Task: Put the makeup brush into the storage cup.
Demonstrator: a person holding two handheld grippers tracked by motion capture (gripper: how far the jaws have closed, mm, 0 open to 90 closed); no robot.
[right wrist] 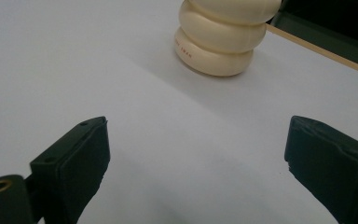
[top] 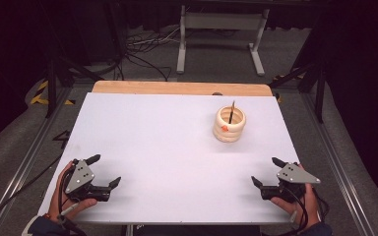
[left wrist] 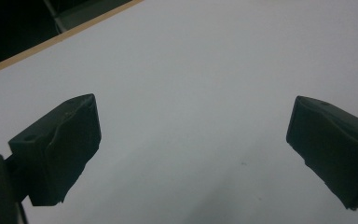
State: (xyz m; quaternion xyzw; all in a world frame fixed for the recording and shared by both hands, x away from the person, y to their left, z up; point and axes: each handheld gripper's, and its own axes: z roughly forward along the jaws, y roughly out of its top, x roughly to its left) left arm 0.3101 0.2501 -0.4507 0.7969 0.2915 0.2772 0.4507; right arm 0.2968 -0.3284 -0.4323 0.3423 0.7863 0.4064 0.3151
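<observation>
Far right on white counter (top: 142, 137): glossy cream ringed holder (top: 229, 124), thin dark stick (top: 232, 112) inside. Left tool (top: 103, 172), right tool (top: 266, 172) near edge, both wide open, empty.

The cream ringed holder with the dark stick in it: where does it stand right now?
In the high view the cream ringed holder stands on the white table, far right part, ahead of the right gripper, apart from both grippers.

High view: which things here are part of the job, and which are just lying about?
Part of the job:
cream ribbed holder on the white table
thin dark stick standing in it
left gripper, open
right gripper, open

Lying about:
grey metal stand on the floor
loose cables
</observation>
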